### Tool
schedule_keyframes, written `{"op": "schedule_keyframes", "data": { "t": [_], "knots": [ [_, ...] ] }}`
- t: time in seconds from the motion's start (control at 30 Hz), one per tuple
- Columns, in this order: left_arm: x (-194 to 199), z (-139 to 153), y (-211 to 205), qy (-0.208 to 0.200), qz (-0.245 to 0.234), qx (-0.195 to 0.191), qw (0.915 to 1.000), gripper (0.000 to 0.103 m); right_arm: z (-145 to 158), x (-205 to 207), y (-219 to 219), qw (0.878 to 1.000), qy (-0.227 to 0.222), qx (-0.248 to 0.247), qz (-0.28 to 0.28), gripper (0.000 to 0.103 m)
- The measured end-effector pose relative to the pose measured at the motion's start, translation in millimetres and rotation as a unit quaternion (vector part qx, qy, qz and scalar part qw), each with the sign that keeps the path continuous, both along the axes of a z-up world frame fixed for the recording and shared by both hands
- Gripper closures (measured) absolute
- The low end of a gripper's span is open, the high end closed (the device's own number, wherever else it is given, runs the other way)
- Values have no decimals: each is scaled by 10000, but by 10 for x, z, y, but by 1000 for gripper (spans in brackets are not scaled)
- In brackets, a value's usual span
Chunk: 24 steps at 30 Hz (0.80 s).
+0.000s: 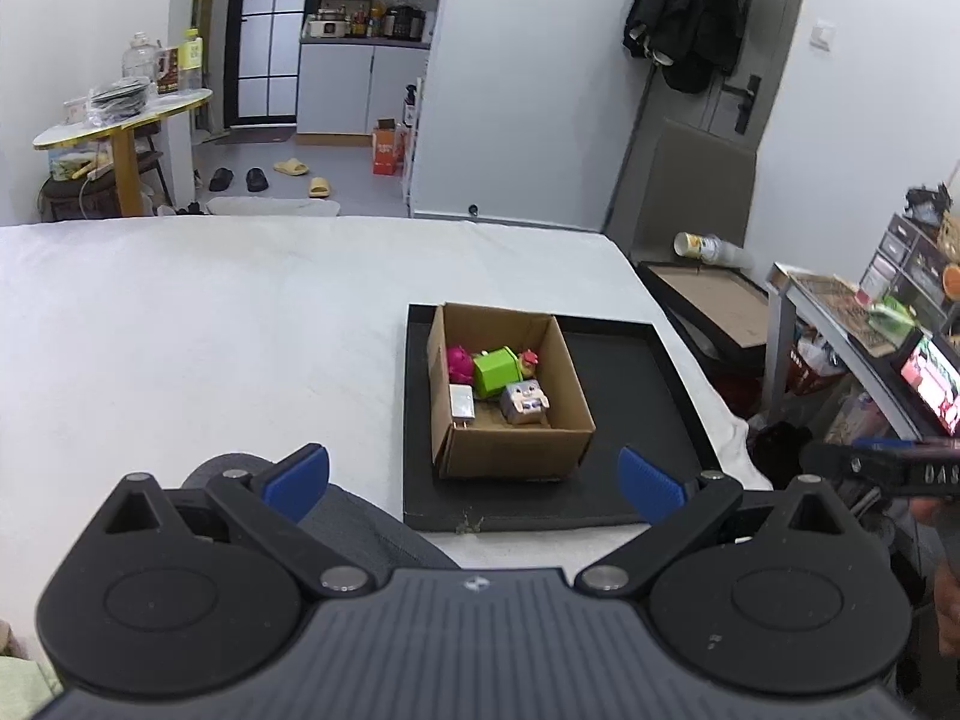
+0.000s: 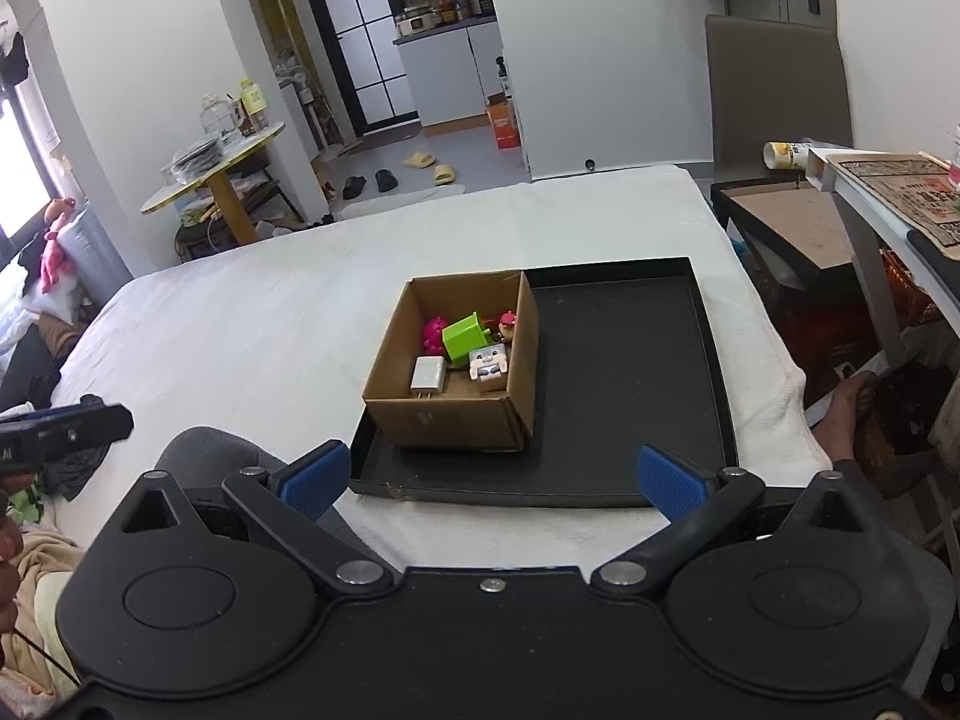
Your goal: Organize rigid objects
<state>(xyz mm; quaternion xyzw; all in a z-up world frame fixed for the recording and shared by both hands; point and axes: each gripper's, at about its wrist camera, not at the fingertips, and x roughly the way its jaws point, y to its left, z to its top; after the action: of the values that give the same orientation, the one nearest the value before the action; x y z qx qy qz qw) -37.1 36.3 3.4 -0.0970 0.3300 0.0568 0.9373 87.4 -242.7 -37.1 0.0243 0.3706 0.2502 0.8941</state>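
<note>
Bed [image 2: 252, 324]: white cover, carries everything; largest surface in both views.
Tray [image 2: 630, 384]: black, shallow, lies flat on the bed near its right edge; right half bare.
Box [image 2: 456, 420]: open brown cardboard, sits on the tray's left half, no print readable on its sides.
Left hand-held gripper [image 1: 474, 480]: blue pads spread wide apart, holding nothing, touching nothing; hangs above the tray's near edge, box just ahead.
Right hand-held gripper [image 2: 492, 477]: blue pads wide apart too, empty, no contact; above the tray's near rim.
Green block [image 2: 465, 336]: inside the box, tilted, middle back.
Grey cube figure [image 2: 489, 363]: cartoon face, in the box just in front of the green block, on its right side.
White charger [image 2: 429, 377]: plug prongs toward the camera, box floor, left.
Pink toy [image 2: 432, 333]: back left of the box, beside the green block.
Red-capped small figure [image 2: 507, 324]: back right corner, partly hidden.
Writing: "DAS" partly visible on the other tool's black body at the left view's right edge; rest cut off.
</note>
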Motion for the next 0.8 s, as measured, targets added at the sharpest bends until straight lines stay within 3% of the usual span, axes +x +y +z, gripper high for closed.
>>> {"op": "schedule_keyframes", "data": {
  "t": [0.8],
  "knots": [
    [36, -27, -199, 93, -189, 119, 9997, 1, 15, -69, 145, 9998, -34, -28, 198, 0]
  ]
}}
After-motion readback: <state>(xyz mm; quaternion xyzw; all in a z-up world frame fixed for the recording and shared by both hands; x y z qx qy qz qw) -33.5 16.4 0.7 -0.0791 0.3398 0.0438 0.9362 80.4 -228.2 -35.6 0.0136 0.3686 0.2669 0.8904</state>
